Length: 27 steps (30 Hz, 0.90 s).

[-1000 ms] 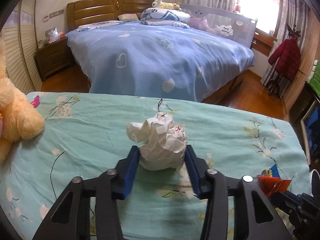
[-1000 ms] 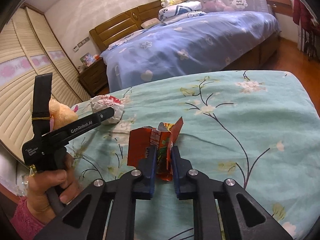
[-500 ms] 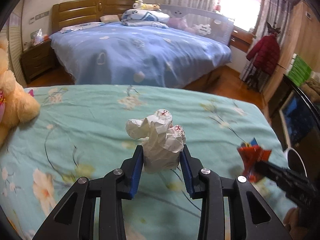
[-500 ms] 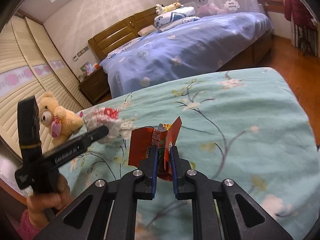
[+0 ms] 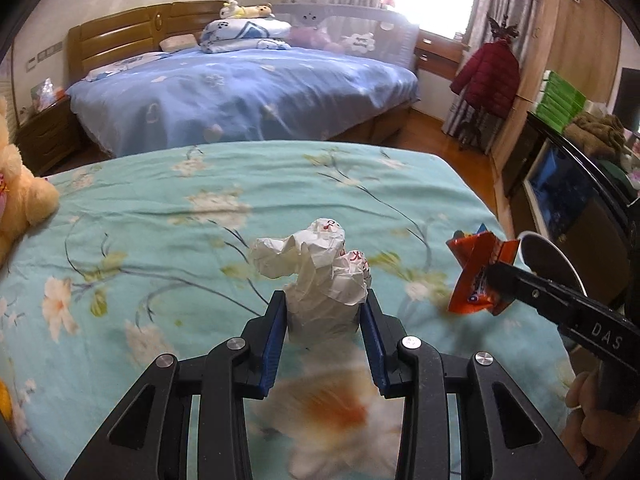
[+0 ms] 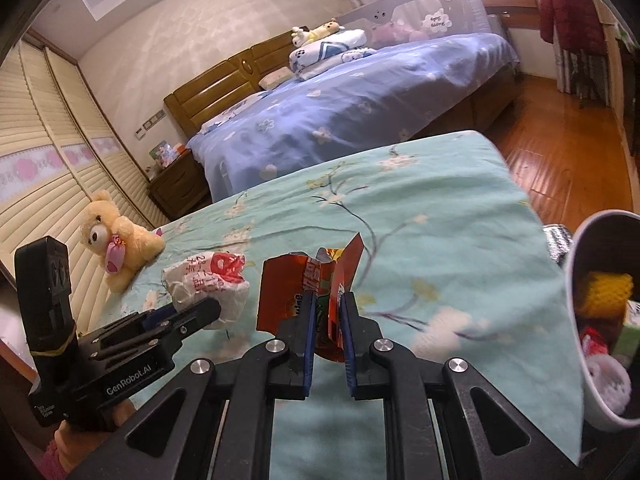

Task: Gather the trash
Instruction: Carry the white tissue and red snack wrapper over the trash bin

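My left gripper (image 5: 323, 312) is shut on a crumpled white paper wad (image 5: 320, 272) with red print, held above the teal flowered bedspread (image 5: 160, 240). In the right wrist view the same wad (image 6: 208, 284) shows at the left, gripped by the left gripper (image 6: 188, 312). My right gripper (image 6: 327, 312) is shut on an orange-red snack wrapper (image 6: 288, 292), its torn top sticking up. That wrapper (image 5: 476, 276) appears at the right of the left wrist view. A white bin (image 6: 576, 280) with trash inside stands at the right, beside the bed's edge.
A yellow teddy bear (image 6: 116, 236) sits at the left of the teal bed. Beyond lies a blue bed (image 5: 240, 92) with a wooden headboard. A nightstand (image 6: 180, 184), a red coat on a stand (image 5: 490, 80) and wooden floor (image 6: 560, 140) are around.
Both grippers have lifted their trash off the bedspread and swung to the right, toward the bed's edge. The white bin has come into the right wrist view.
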Tool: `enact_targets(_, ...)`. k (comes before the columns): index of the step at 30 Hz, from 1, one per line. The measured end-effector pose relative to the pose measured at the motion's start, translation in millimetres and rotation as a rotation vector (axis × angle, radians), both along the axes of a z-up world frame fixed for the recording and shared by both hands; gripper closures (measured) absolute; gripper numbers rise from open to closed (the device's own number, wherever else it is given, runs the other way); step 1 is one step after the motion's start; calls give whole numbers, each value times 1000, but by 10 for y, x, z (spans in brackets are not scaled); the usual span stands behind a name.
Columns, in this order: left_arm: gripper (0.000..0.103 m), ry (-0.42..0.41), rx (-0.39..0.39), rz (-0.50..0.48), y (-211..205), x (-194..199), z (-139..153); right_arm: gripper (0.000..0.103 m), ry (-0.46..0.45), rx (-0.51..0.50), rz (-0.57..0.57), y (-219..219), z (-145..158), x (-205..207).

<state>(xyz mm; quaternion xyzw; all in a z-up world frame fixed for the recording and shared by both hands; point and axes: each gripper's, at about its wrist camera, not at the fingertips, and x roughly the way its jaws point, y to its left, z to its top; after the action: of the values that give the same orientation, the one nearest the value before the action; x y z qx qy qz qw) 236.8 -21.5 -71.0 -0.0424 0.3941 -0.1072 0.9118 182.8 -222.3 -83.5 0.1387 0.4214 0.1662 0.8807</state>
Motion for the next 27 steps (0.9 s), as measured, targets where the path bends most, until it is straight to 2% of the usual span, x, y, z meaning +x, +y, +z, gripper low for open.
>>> enact_targets(9, 68, 2, -9, -45, -233, -276, 64, 91, -22, -16, -50, -312, 98, -273)
enact_targets(27, 68, 14, 26, -125, -776, -405, 89, 91, -36, -6, -133, -806, 130, -566)
